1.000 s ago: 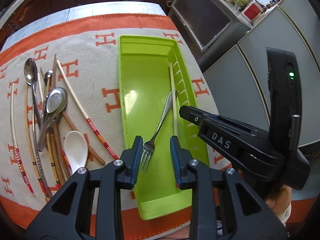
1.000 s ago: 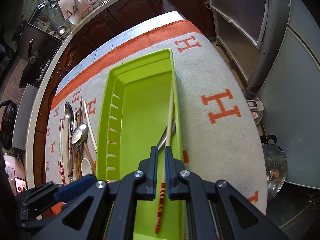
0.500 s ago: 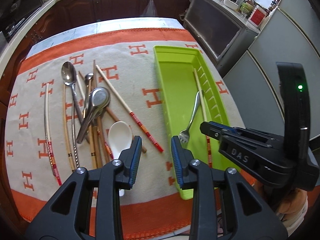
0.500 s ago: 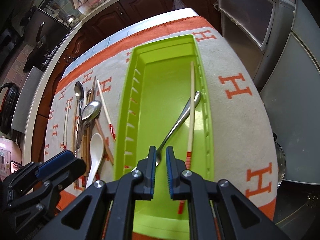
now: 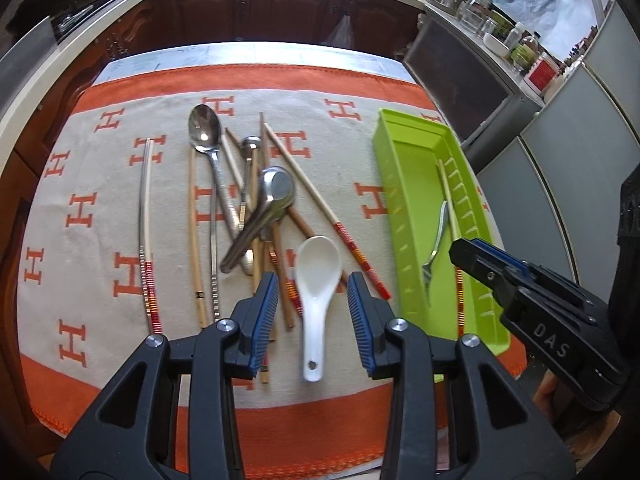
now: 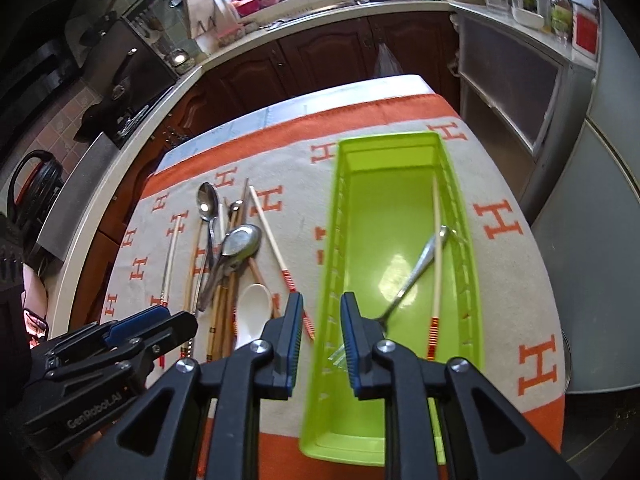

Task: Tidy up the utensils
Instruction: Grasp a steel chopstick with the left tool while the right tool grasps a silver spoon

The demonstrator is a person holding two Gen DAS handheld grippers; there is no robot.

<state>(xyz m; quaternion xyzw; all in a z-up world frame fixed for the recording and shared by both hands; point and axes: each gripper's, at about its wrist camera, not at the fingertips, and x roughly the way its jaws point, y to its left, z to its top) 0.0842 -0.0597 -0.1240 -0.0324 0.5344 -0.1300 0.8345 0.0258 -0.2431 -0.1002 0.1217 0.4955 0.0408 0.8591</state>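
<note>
Hovering over the loose pile, we have our left gripper [image 5: 313, 312] with its fingers spread wide and holding nothing, framing the white ceramic spoon [image 5: 318, 276] that lies bowl-up on the patterned cloth [image 5: 92, 184] over the counter. Our right gripper [image 6: 320, 340] is also empty, its fingers parted a moderate way, poised above the near left wall of the green tray [image 6: 456, 200]. Inside that tray a fork [image 6: 416, 272] lies on a slant and one red-banded chopstick [image 6: 437, 264] lies along the right side, crossing the fork's handle. The rest of the utensils are still out on the cloth: metal spoons [image 5: 264, 216] heaped over several chopsticks [image 5: 316, 204]. We judge the white spoon the likely next pick. It looks rigid and glazed, so probably slick between rubber pads and liable to chip if dropped; we would close across its narrow handle just behind the bowl, where the sides run nearly parallel, rather than over the rounded bowl. It lies just beside the chopsticks on its left, and whether it touches them we cannot tell, so a straight lift seems wise.
</note>
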